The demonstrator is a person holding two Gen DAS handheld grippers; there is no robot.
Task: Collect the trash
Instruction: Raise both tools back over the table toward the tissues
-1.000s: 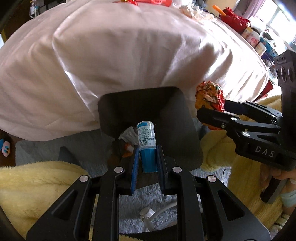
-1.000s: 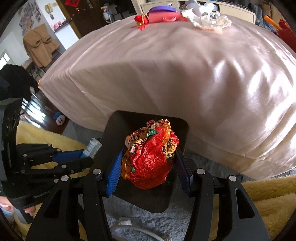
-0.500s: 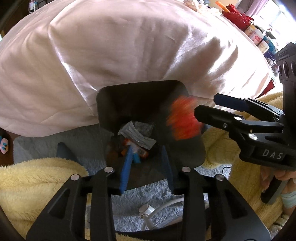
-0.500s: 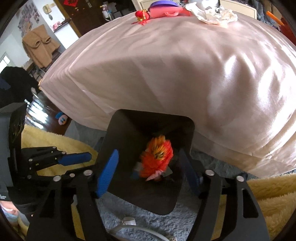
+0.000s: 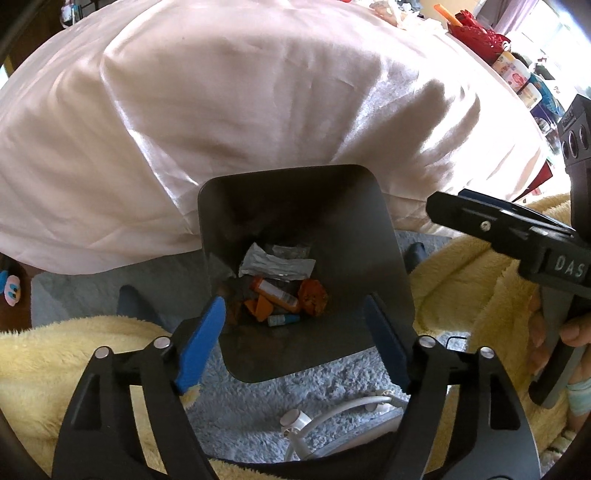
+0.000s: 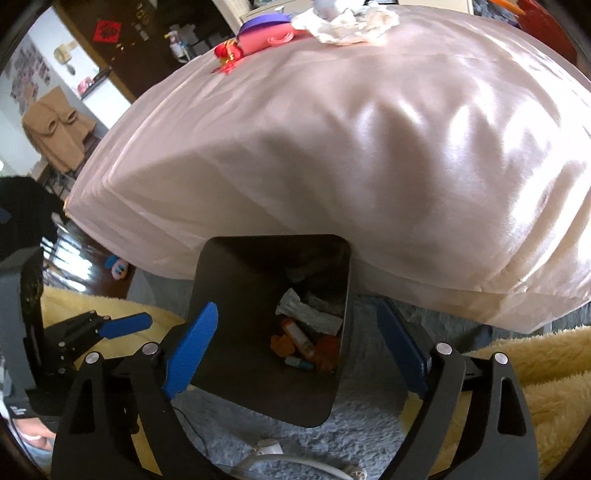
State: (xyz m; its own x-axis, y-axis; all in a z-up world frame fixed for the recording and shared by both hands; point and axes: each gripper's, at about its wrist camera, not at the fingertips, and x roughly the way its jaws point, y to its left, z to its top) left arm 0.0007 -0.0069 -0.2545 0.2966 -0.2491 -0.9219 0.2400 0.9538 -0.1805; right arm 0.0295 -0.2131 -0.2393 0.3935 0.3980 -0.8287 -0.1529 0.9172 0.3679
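Bin (image 5: 354, 206) loaded, both tongs empty.
Left tongs (image 5: 295, 343) and right tongs (image 6: 303, 336), jaws just opened wide, above bin; crumpled tissue (image 6: 351, 18) beyond on table (image 6: 369, 147) remains.

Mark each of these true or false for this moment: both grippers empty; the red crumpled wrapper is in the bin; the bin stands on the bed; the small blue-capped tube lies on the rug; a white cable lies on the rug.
1. Both the left gripper and right gripper are empty. True; their jaws have just been opening.
2. The red crumpled wrapper lies inside the black bin. True.
3. The bin stands on the bed. False: it stands on the grey rug, beside the bed.
4. The small blue-capped tube lies on the rug. False: it is in the bin.
5. A white cable lies on the rug. True.
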